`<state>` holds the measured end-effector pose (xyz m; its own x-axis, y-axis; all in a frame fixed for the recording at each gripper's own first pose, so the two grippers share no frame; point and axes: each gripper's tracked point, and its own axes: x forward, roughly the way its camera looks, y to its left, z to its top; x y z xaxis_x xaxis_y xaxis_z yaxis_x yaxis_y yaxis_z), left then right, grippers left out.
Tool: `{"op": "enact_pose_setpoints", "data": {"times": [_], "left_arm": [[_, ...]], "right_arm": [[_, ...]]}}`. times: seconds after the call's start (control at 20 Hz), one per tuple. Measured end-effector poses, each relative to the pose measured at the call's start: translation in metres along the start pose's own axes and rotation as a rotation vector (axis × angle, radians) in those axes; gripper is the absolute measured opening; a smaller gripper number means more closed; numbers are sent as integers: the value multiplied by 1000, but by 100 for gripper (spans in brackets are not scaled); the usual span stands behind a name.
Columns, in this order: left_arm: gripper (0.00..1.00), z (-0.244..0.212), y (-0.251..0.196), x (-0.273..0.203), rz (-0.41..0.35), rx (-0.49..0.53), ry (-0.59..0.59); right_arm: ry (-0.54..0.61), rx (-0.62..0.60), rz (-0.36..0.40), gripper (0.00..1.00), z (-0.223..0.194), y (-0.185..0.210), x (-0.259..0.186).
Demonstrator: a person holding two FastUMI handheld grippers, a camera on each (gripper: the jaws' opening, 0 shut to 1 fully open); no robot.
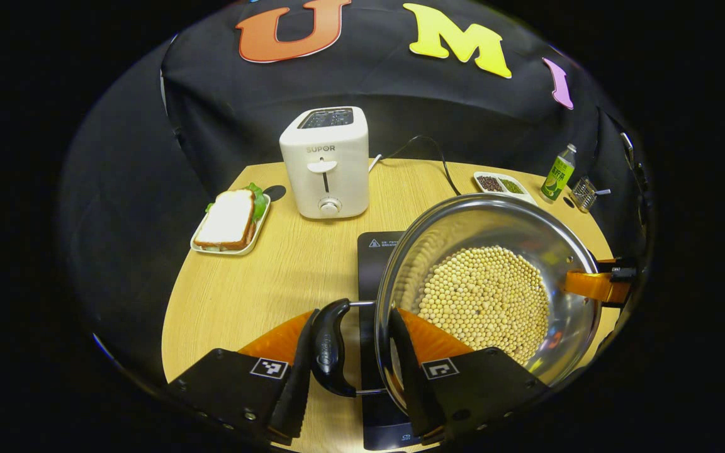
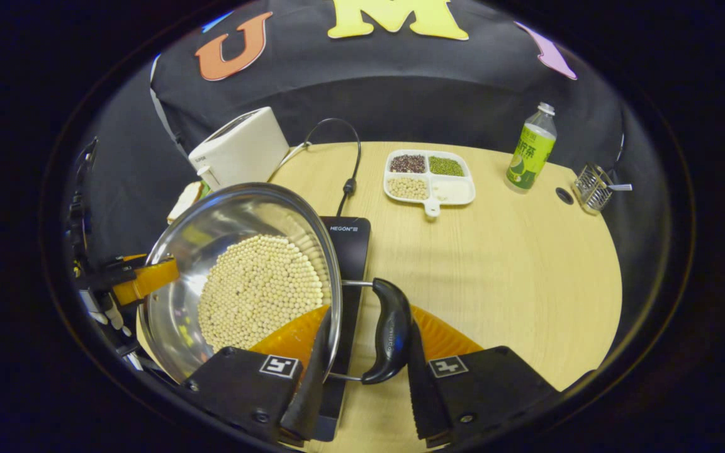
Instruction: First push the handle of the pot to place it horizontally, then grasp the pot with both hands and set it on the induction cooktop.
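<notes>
- Pot (image 1: 488, 283) of stainless steel, shallow and wide, with a layer of pale round beans (image 1: 485, 302) in its bottom, is carried between my two tongs above the black induction cooktop (image 1: 372, 251) on the wooden bench (image 1: 287, 264).
- Left tongs (image 1: 350, 358) straddle the pot's left black handle (image 1: 330, 346). One finger lies outside the handle, the other runs just inside the pot's rim. Whether both fingers truly press I cannot tell.
- Right tongs (image 2: 365, 352) straddle the opposite black handle (image 2: 391, 340) in the same way, one finger inside the rim and one outside the grip. Again I cannot tell how firmly they bite.
- In the left gripper view the right tongs appear at the far rim; the right gripper view likewise has the left tongs at the opposite rim.
- The two handles lie along a line running from one tongs to the other, across the cooktop, and the pot looks tilted in both views.
- I judge the pot to sit partly over the cooktop, which peeks out beneath the rim on each side, so the coming move is mainly a level descent, both hands equally near.
- Behind stand a white toaster (image 1: 326, 162), a sandwich on a plate (image 1: 230, 220), a divided dish of beans (image 2: 429, 173) and a green bottle (image 2: 530, 150).
</notes>
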<state>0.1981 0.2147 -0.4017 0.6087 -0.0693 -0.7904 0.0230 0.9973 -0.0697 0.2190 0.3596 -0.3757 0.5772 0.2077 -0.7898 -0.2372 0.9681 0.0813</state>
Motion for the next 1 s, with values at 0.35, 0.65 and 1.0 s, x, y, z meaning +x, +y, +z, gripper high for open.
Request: {"op": "enact_pose_setpoints", "data": {"times": [0.35, 0.65, 1.0], "left_arm": [[69, 4, 6, -5, 1, -7, -31], [91, 22, 21, -31, 68, -14, -131], [95, 45, 14, -85, 123, 13, -272]], "right_arm": [[26, 60, -14, 84, -19, 5, 2], [-117, -8, -37, 78, 3, -4, -24], [-243, -107, -44, 77, 20, -12, -67]]}}
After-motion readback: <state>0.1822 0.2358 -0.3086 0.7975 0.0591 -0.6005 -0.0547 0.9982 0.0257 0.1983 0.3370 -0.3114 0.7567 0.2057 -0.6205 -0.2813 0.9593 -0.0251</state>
